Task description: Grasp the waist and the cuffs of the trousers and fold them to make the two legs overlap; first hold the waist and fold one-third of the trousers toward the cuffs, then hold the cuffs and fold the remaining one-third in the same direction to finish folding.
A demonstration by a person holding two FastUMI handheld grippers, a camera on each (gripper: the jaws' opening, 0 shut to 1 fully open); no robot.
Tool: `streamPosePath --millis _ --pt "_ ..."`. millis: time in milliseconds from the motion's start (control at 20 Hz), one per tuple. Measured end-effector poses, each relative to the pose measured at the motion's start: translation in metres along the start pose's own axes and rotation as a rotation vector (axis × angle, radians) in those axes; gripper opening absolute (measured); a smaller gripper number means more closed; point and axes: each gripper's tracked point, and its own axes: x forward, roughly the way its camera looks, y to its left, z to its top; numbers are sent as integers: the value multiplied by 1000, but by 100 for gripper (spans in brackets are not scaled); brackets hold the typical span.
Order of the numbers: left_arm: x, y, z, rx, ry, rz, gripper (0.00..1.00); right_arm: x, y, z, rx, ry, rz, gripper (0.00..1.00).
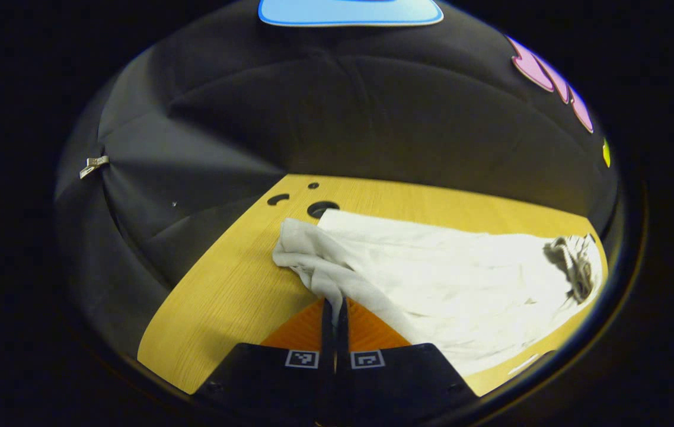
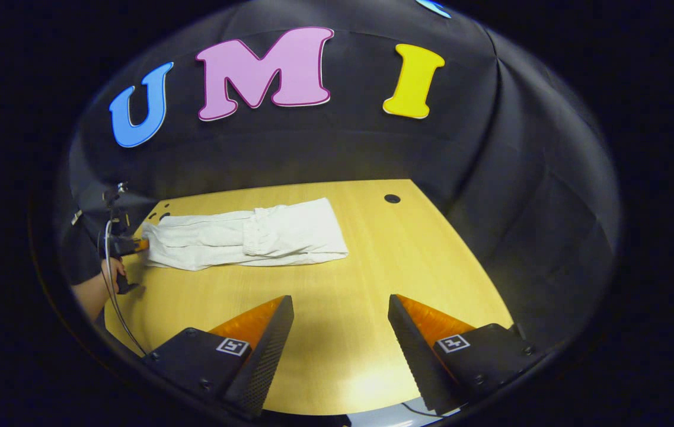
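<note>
Black cloth walls close in a yellow wooden table (image 2: 325, 332), and the white trousers (image 2: 248, 234) lie stretched across its far part, already doubled along their length so one leg rests on the other. In the left gripper view the left hand-held gripper (image 1: 334, 302) has its fingers pressed together on a bunched edge of the trousers (image 1: 431, 279) at the near end, with cloth pinched between them; the waist with its darker drawstring (image 1: 571, 264) lies at the far right end. Round holes (image 1: 322, 208) in the table sit just beyond the cloth. In the right gripper view the right hand-held gripper (image 2: 341, 314) hovers over bare table with its fingers spread wide, well apart from the trousers, holding nothing. Farther off at the left, a person's hand (image 2: 112, 274) holds the other hand-held gripper at the trousers' end, with a cable (image 2: 117, 314) trailing down.
</note>
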Motion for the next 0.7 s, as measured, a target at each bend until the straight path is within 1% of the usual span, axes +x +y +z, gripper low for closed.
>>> streamPosePath --millis 50,200,300,400,450,500,700 --pt "-7 -3 11 -16 -18 -11 5 -2 -3 4 -5 -11 -2 98" --pt "-36 -25 58 -73 -71 -67 5 -14 2 17 -83 -69 15 98" --pt "-47 -40 74 -89 -84 -92 5 -17 6 20 -103 -86 30 98" --pt "-58 -60 90 -96 -94 -116 5 -16 7 21 -92 -97 39 98" --pt "-64 -73 99 -103 -103 -135 2 -16 5 21 -75 -100 42 98" --pt "-69 -87 109 -106 -115 -153 5 -15 3 21 -56 -104 42 98" --pt "-93 -149 143 -111 -160 -241 5 -16 -22 23 11 -124 14 98"
